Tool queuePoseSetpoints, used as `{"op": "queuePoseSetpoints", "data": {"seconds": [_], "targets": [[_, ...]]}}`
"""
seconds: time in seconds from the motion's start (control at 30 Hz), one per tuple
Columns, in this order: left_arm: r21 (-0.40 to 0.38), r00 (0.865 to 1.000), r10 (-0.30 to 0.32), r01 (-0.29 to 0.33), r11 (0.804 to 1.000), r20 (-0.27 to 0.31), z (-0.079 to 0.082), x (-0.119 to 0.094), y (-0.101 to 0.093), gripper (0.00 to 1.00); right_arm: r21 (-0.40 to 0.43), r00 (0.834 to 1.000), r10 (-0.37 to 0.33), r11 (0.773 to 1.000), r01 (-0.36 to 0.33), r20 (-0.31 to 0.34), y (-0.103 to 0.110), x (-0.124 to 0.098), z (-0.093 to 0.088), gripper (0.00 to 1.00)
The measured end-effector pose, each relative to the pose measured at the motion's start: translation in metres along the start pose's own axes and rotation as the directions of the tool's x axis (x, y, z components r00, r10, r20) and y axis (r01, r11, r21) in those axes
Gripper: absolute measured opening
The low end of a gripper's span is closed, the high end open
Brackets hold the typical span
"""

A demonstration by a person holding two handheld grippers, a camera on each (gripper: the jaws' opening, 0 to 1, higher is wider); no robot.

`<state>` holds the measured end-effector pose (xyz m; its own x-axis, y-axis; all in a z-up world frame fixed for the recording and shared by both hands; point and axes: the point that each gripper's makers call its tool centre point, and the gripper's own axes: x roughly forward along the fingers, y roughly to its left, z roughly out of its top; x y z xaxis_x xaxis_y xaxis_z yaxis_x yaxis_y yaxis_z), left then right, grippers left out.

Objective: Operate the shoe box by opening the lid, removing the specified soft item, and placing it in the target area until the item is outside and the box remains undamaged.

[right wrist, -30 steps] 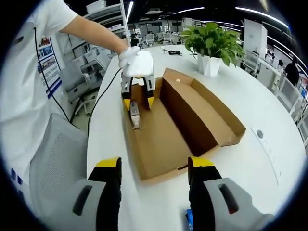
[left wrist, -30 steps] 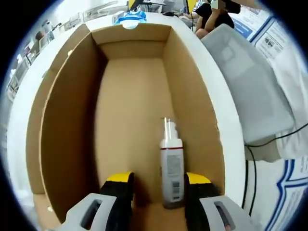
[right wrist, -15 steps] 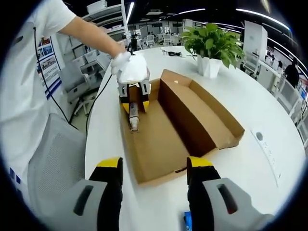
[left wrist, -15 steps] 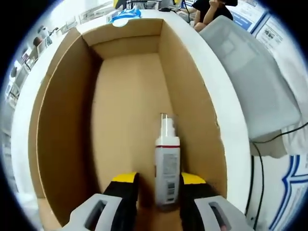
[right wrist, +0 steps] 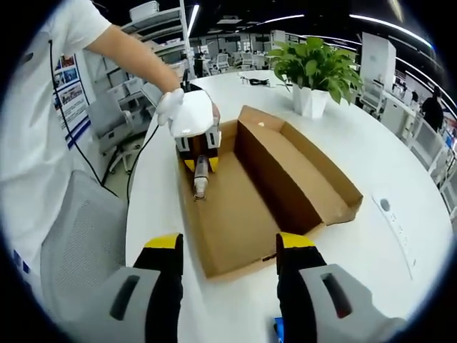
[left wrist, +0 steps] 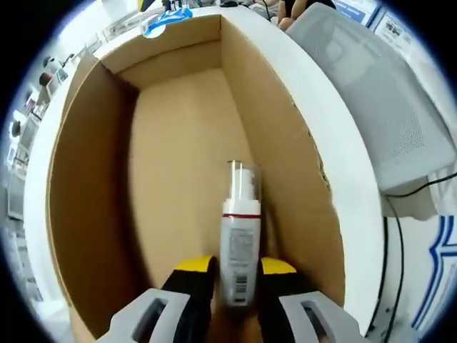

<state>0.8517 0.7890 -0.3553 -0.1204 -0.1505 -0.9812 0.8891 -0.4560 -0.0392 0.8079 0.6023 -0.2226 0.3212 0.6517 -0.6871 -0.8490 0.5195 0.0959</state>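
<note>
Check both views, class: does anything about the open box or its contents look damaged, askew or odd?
The cardboard box looks undamaged. One oddity: the task names a soft item, yet the left hand-held gripper is closed around a rigid-looking white pump bottle lying on its side on the box floor. The right hand-held gripper is open and holds nothing.

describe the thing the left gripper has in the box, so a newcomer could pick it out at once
On the white table lies an open brown cardboard box with its lid folded out. At the box's end nearest the person, the left gripper is shut on a small white pump bottle with a red band, clear cap and barcode label.
</note>
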Motion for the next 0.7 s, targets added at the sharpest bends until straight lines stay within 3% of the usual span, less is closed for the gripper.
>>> {"op": "queuePoseSetpoints", "data": {"seconds": [0.37, 0.7], "targets": [[0.014, 0.999, 0.038, -0.038, 0.999, -0.011, -0.001, 0.001, -0.002, 0.2, 0.0, 1.0, -0.008, 1.0, 0.008, 0.004, 0.0, 0.002, 0.0, 0.47], [0.012, 0.998, 0.058, -0.059, 0.998, 0.012, 0.0, -0.001, 0.0, 0.19, -0.001, 1.0, -0.013, 1.0, 0.013, 0.008, 0.01, 0.002, 0.004, 0.46]]}}
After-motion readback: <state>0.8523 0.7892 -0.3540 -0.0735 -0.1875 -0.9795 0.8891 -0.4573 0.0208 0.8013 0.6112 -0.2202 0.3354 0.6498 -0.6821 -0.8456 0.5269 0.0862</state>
